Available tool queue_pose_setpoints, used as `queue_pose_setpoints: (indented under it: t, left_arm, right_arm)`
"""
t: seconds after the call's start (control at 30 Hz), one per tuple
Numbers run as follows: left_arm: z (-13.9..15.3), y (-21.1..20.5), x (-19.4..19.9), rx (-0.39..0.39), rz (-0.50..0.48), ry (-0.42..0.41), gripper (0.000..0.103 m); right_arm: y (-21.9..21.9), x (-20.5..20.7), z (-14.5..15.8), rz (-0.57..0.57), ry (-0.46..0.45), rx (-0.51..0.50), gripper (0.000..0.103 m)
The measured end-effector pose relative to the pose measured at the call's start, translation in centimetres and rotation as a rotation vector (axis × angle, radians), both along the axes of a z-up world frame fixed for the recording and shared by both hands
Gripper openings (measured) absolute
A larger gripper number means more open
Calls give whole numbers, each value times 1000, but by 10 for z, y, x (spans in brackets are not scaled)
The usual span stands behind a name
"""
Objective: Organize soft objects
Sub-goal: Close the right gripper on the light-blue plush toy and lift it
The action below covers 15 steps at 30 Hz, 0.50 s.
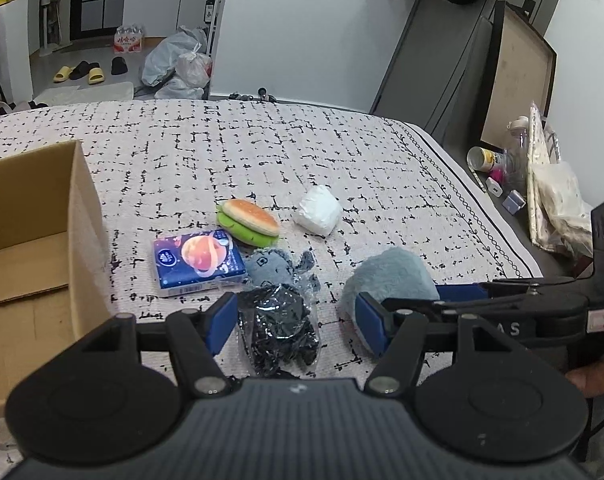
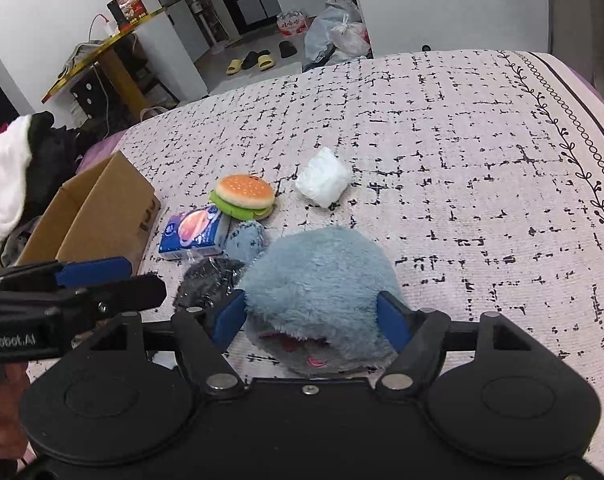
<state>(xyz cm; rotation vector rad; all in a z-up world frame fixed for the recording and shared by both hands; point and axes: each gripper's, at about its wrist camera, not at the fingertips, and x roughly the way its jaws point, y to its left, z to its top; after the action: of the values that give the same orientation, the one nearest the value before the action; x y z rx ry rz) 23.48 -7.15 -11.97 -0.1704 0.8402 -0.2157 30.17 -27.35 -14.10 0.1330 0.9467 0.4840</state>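
On the bed lie a burger plush [image 1: 248, 221] [image 2: 242, 196], a blue tissue pack [image 1: 198, 263] [image 2: 194, 233], a white wrapped bundle [image 1: 317, 209] [image 2: 323, 182], a small grey-blue plush [image 1: 280, 269] [image 2: 244, 243], a black item in clear wrap [image 1: 280, 330] [image 2: 208, 283] and a big fluffy blue plush [image 1: 389, 280] [image 2: 317, 292]. My left gripper [image 1: 298, 322] is open with its jaws either side of the black wrapped item. My right gripper [image 2: 311, 316] [image 1: 461, 296] has its blue pads against both sides of the big blue plush.
An open cardboard box [image 1: 34, 248] [image 2: 98, 212] stands on the bed at the left. The bed's right edge [image 1: 481, 216] borders a shelf with a cup and bags [image 1: 541, 184]. Clothes [image 2: 14, 172] lie beyond the box.
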Motion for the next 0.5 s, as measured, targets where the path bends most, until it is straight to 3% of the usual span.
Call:
queue_pose_setpoints:
  t: [0.2,0.5]
  left_arm:
    - [-8,-10,6,10,-31,12,64]
    - [-16,-21,10,14,-57,29,64]
  right_arm:
    - [-7,-3,-2,71,13,-4,71]
    - [-16,-8,0,150,12,-46,82]
